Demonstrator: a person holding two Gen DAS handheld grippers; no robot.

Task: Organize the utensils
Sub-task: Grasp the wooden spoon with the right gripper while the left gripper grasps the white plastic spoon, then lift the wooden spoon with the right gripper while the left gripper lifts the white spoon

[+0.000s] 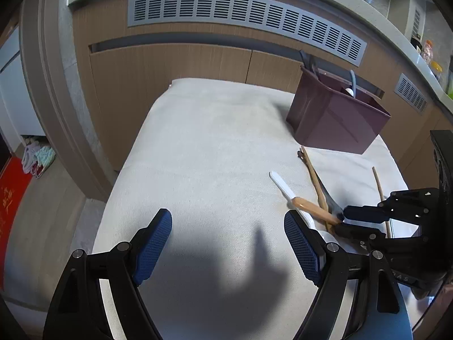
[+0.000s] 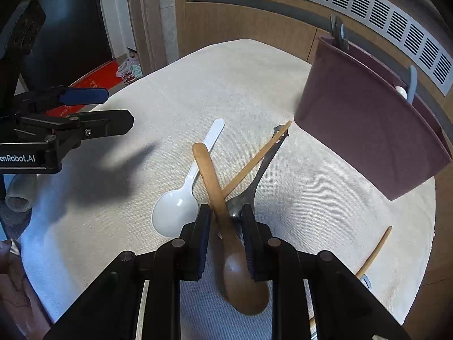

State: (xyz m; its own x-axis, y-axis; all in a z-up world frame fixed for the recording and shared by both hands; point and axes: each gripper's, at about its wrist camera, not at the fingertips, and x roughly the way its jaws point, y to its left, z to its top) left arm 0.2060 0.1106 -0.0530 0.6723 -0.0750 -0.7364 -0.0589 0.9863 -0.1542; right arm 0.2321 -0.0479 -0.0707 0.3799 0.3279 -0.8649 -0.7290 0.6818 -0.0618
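Observation:
In the right wrist view my right gripper [image 2: 225,216] is shut on the neck of a wooden spoon [image 2: 209,175], which lies on the white cloth. The spoon crosses a chopstick [image 2: 254,161] and a dark metal spoon [image 2: 263,167]. A white plastic spoon [image 2: 175,209] lies just to its left. A maroon holder [image 2: 368,130] stands at the far right with a few handles sticking out. In the left wrist view my left gripper [image 1: 228,221] is open over bare cloth, left of the white spoon [image 1: 280,184], the wooden spoon [image 1: 311,208] and the right gripper [image 1: 348,221]. The holder [image 1: 334,119] stands beyond them.
A second chopstick [image 2: 373,252] lies alone near the table's right edge. The cloth-covered table [image 1: 212,141] ends at wooden cabinets with a vent grille [image 1: 243,14]. Slippers [image 1: 36,155] and a red mat lie on the floor to the left.

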